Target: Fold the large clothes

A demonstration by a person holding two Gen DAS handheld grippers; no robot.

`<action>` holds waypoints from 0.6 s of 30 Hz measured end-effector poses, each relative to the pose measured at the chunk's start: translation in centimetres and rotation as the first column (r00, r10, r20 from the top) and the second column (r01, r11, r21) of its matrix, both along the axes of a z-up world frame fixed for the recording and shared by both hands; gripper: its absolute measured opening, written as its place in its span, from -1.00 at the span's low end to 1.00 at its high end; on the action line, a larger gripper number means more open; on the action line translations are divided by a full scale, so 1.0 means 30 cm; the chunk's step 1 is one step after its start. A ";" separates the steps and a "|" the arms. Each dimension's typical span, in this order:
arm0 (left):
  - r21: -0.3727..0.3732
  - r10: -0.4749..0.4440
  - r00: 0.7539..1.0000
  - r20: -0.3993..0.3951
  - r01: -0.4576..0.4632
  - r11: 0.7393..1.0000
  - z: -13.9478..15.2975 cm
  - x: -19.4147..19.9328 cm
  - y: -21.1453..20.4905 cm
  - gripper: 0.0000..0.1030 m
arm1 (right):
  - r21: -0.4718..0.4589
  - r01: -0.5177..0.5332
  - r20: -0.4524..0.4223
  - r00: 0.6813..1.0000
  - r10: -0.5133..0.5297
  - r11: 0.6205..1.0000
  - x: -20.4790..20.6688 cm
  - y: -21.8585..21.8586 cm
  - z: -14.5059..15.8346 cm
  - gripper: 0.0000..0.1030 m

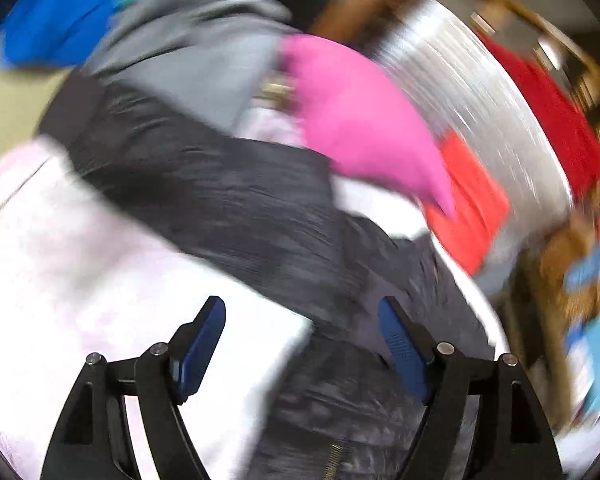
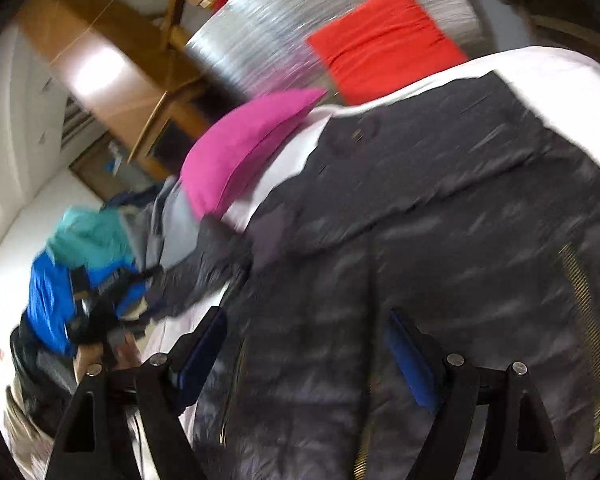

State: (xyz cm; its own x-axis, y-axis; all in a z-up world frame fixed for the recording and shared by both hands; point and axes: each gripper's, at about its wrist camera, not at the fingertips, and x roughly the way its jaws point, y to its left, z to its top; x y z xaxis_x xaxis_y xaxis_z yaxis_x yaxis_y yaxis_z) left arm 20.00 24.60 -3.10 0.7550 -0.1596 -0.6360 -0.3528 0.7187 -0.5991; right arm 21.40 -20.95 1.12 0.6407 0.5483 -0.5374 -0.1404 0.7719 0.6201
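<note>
Dark quilted jacket point(image 2: 440, 240) fills the right wrist frame's centre on the white sheet point(image 1: 80, 260); soft, slippery, bulky, best pinched at a hem; left gripper point(image 1: 302, 344) and right gripper point(image 2: 306, 356) both gape, empty.

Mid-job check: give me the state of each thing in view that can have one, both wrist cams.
Left hand-held gripper: open, holding nothing.
Right hand-held gripper: open, holding nothing.
Dark puffer jacket: spread on the pale sheet, not yet folded.
Pink pillow: lying beside the jacket.
Blue and teal garment: bunched in a heap.
</note>
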 end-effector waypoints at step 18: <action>-0.324 0.281 0.956 -0.089 -0.294 0.899 -0.354 0.160 0.555 0.48 | -0.064 -0.138 0.058 0.988 0.142 0.988 0.018 0.172 -0.147 0.63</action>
State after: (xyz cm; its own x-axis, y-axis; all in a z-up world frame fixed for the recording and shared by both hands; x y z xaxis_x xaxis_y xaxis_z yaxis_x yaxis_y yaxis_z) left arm 24.80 41.24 -13.73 0.7754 -0.1455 -0.6144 -0.5421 0.3456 -0.7660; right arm 21.93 -15.80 -3.29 0.5929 0.6032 -0.5334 -0.2868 0.7772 0.5602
